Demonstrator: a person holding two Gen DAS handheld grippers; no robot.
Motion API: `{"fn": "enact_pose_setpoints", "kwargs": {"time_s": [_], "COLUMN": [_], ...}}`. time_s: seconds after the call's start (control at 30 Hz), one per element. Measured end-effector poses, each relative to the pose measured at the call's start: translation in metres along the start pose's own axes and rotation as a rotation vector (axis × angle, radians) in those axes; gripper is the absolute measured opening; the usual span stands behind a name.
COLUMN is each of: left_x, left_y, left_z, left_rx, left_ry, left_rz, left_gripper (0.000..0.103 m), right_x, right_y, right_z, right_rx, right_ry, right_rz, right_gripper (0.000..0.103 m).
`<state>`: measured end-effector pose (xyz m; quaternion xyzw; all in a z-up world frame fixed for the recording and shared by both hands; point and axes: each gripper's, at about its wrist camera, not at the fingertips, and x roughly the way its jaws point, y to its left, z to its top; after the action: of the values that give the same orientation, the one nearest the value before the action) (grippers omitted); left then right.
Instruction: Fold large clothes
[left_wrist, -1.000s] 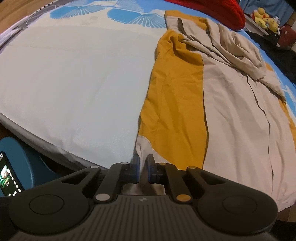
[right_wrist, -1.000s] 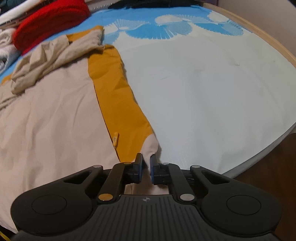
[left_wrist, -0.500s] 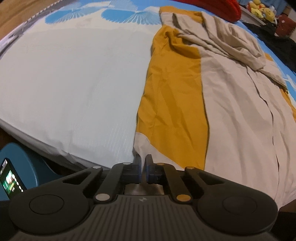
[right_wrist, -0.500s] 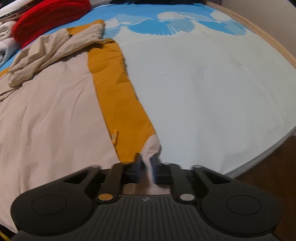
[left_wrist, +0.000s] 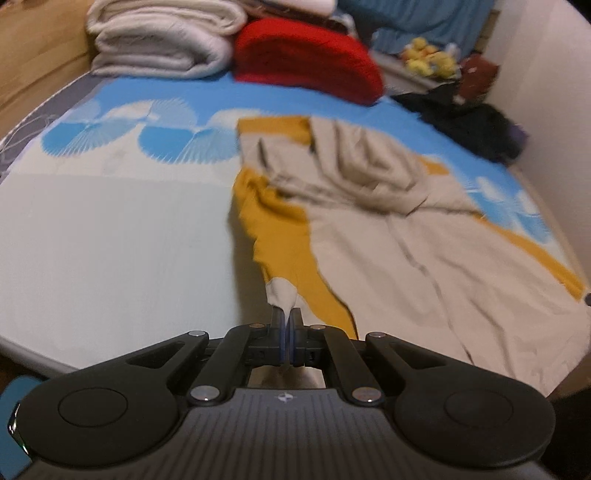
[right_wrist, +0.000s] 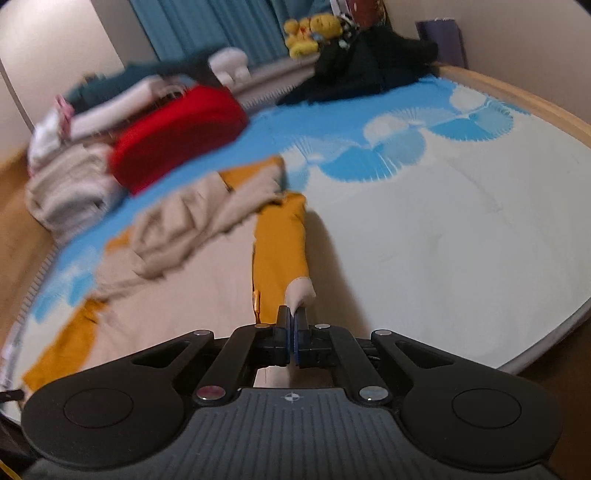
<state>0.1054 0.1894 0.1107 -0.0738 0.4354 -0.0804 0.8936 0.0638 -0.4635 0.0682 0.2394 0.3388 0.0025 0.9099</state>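
Note:
A large beige and mustard-yellow jacket (left_wrist: 399, 236) lies spread on the bed, its hood bunched at the far end. My left gripper (left_wrist: 286, 314) is shut on the beige cuff (left_wrist: 281, 291) of the jacket's left sleeve and holds it lifted off the bed. In the right wrist view the jacket (right_wrist: 192, 266) shows again. My right gripper (right_wrist: 292, 314) is shut on the beige cuff (right_wrist: 300, 291) of the other yellow sleeve (right_wrist: 279, 243), also lifted.
The bed has a white and blue fan-print sheet (left_wrist: 110, 236). At its far end lie a red cushion (left_wrist: 306, 59), folded white blankets (left_wrist: 162, 37), dark clothes (left_wrist: 469, 118) and yellow plush toys (right_wrist: 314, 29). A wooden bed rim (right_wrist: 517, 92) runs on the right.
Both grippers have risen and tilted up, lifting the sleeve cuffs off the bed. The views now reach the far end of the bed and the room beyond.

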Motion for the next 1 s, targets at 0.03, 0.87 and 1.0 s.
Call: {"fn": "enact_pose_setpoints", "kwargs": {"time_s": [0.03, 0.87, 1.0], "left_x": [-0.010, 0.140, 0.161], "left_y": [0.000, 0.093, 0.091], "left_z": [0.004, 0.123, 0.105], "left_rx": [0.013, -0.538, -0.549], "left_ry": [-0.005, -0.090, 0.023], "left_rz": [-0.025, -0.172, -0.129], "left_gripper": [0.001, 0.040, 0.042], "right_x": [-0.011, 0.029, 0.078], "right_y": [-0.002, -0.034, -0.050], "right_z": [0.003, 0.116, 0.111], "right_rx": [0.018, 0.225, 0.239], "right_ry": [-0.009, -0.312, -0.304], "right_rz": [0.015, -0.059, -0.094], "right_gripper": [0.000, 0.014, 0.022]}}
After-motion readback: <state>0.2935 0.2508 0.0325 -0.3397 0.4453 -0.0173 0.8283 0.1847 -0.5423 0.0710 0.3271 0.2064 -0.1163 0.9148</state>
